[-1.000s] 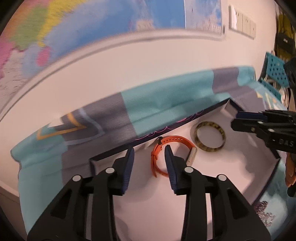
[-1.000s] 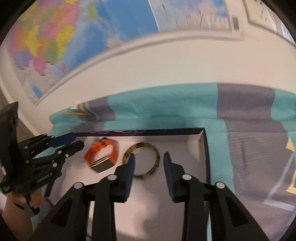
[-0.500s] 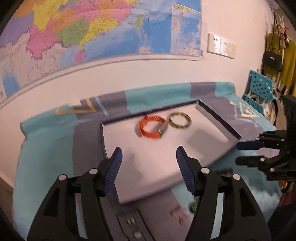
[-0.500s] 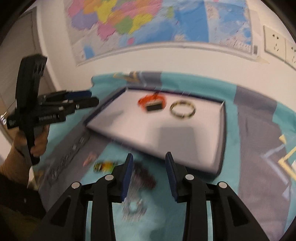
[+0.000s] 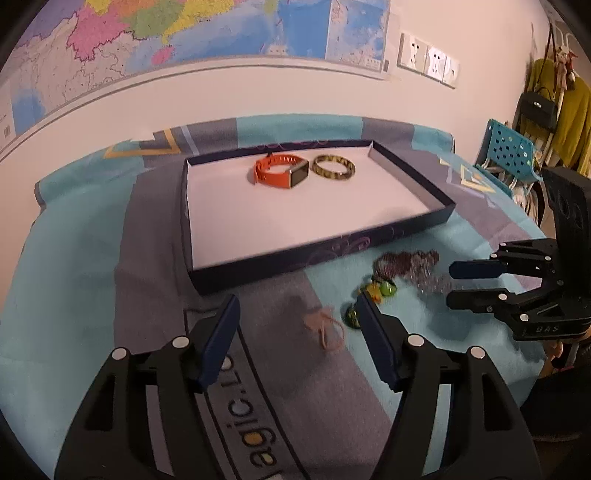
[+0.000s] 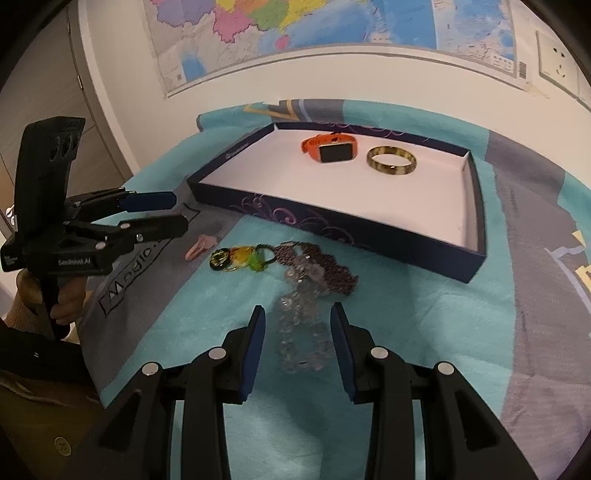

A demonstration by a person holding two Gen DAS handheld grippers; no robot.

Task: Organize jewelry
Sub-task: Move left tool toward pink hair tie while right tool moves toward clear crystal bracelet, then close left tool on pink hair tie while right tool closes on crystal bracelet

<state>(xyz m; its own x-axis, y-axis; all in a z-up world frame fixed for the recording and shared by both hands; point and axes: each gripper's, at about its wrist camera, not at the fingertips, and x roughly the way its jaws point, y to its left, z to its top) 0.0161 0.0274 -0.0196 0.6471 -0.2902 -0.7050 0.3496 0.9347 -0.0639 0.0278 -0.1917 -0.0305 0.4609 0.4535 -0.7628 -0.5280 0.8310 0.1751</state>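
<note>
The left tool point(image 5: 297, 314) hangs over the grey stripe of a teal and grey cloth point(image 5: 74, 266) that covers the table. Its jaws stand apart and are opening, with nothing gripped between them. Below the gap between its fingers lies a thin pink band point(image 5: 327, 328) on the cloth. Just beside the tip of its right finger sit some green and yellow glass beads point(image 5: 376, 290). Beyond the tool, a shallow dark blue tray point(image 5: 321, 256) with a white floor rests on the cloth. At the far end of the tray lie an orange watch point(image 5: 280, 170) and, just to its right, a mottled yellow bangle point(image 5: 333, 168); whether the two touch cannot be told.

The right tool point(image 6: 297, 314) points down at the teal part of the cloth, near the front wall of the tray. Its jaws are partly apart and grip nothing. A clear bead bracelet point(image 6: 301, 328) lies on the cloth under the gap between its fingers; the pads do not press on it. Just past it, still short of the tray, a dark mesh chain point(image 6: 325, 266) lies bunched, touching the clear beads. To the left of the chain sit the green and yellow beads, and farther left the pink band.

Each tool shows in the other's view, off to the side, held by a hand point(image 6: 68, 291) on a black grip. A coloured map point(image 5: 184, 33) hangs on the wall behind the table.
</note>
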